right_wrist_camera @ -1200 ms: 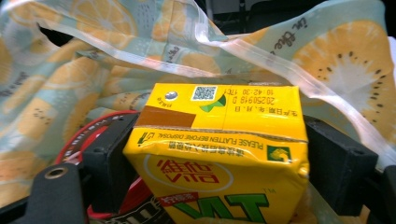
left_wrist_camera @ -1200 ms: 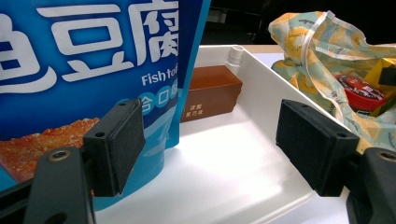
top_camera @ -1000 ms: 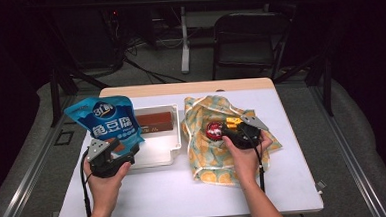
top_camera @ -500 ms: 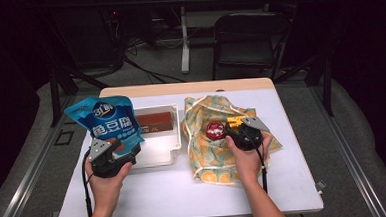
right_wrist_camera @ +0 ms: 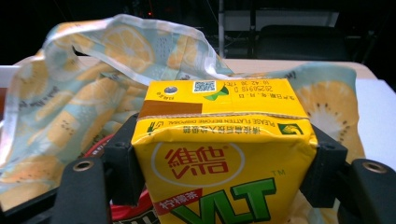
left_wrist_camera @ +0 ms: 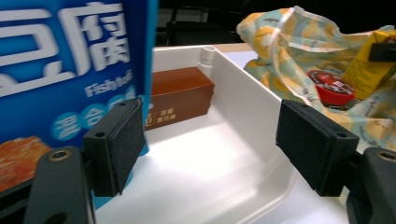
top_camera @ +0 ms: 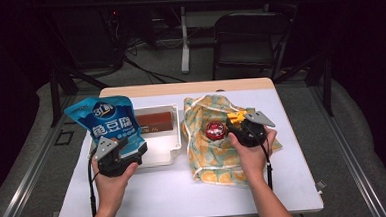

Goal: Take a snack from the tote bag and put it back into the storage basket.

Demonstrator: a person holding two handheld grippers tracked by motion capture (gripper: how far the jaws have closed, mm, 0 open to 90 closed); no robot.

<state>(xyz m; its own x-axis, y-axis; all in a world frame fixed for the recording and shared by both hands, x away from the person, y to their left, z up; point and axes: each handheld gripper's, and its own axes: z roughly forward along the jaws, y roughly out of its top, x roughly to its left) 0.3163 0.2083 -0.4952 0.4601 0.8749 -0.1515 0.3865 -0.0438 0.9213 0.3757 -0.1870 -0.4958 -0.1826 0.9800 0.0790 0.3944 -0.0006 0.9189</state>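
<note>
Sitting between right tongs (clamped): yellow drink carton.

Blue snack bag, brown box in white tray, yellow carton, lemon-print cloth, red tin

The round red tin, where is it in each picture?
High view: the red tin lies mid-table on the fruit-print bag, just left of the yellow drink carton.
Left gripper view: at the right, on the bag, beyond the white tray.
Right gripper view: a red sliver at the bottom left, behind the carton.
Shared landmark: the fruit-print bag.
</note>
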